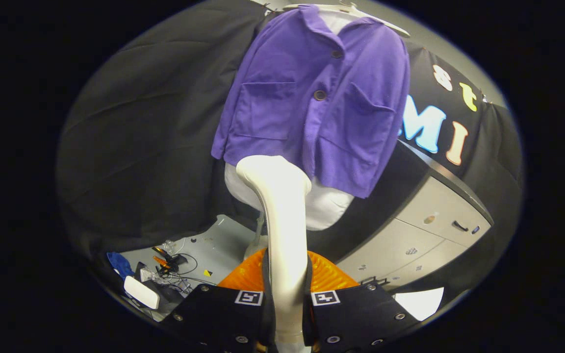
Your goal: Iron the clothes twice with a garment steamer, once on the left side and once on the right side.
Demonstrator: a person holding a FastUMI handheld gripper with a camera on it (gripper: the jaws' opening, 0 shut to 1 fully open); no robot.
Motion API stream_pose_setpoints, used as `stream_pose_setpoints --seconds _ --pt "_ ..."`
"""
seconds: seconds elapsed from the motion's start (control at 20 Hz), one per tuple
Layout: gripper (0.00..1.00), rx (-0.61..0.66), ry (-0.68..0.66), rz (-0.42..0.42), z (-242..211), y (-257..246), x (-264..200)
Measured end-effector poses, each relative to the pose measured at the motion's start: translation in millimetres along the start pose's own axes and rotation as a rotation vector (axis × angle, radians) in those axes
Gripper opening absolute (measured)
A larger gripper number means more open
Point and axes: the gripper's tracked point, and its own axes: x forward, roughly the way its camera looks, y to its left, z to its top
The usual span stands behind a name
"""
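Note:
A purple buttoned shirt with two chest pockets hangs on a white hanger over a white mannequin torso, ahead of the fingers. My gripper is shut on the handle of a white garment steamer. The steamer rises straight up between the fingers. Its head sits just under the shirt's lower hem, on the left half of the garment, close to the cloth; I cannot tell if it touches.
A grey cabinet with drawers stands to the right of the mannequin. Down to the left, a grey floor carries cables, small tools, a blue cloth and a white box.

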Motion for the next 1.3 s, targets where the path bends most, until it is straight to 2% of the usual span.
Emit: stream_pose_setpoints --seconds 0.2,0.4,0.55,0.9,1.1,1.3 --pt "0.22 0.101 0.006 -0.054 0 -45 -50" --pt "0.21 0.17 -0.076 -0.056 28 -82 -97" --pt "0.21 0.213 -0.152 -0.027 39 -104 -129" --pt "0.21 0.202 -0.351 0.031 79 -174 -151" --pt "0.21 0.259 -0.445 0.065 101 -191 -172" --pt "0.21 0.315 -0.523 0.021 123 -217 -196"
